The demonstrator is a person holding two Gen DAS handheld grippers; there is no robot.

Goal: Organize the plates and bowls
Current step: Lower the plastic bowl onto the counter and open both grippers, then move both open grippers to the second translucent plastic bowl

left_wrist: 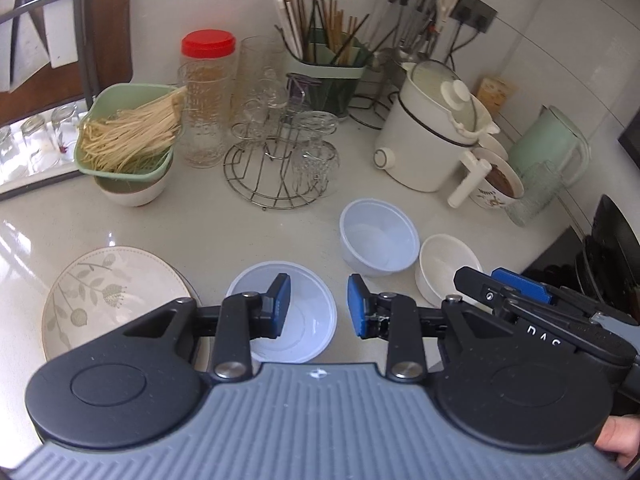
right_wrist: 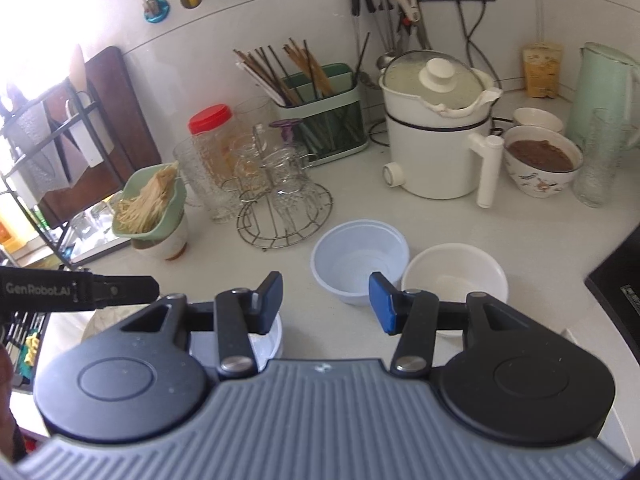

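Observation:
My left gripper [left_wrist: 319, 306] hangs open just above a translucent plastic bowl [left_wrist: 310, 326] on the white counter, with the bowl's right rim below the gap and nothing between the pads. A floral plate [left_wrist: 108, 296] lies to its left. A second translucent bowl [left_wrist: 378, 238] and a white ceramic bowl [left_wrist: 442, 264] stand side by side further back. My right gripper [right_wrist: 326, 302] is open and empty, in front of that second translucent bowl [right_wrist: 360, 258] and the white bowl [right_wrist: 456, 276]. The near bowl [right_wrist: 270, 346] shows under its left finger. The left gripper [right_wrist: 146, 286] reaches in from the left.
At the back stand a green tub of noodles [left_wrist: 128, 136], a red-lidded jar [left_wrist: 206, 96], a wire rack of glasses [left_wrist: 280, 160], a chopstick holder [left_wrist: 328, 76] and a white electric pot [left_wrist: 432, 136]. A bowl of brown food [right_wrist: 540, 160] and a black hob [right_wrist: 616, 276] are on the right.

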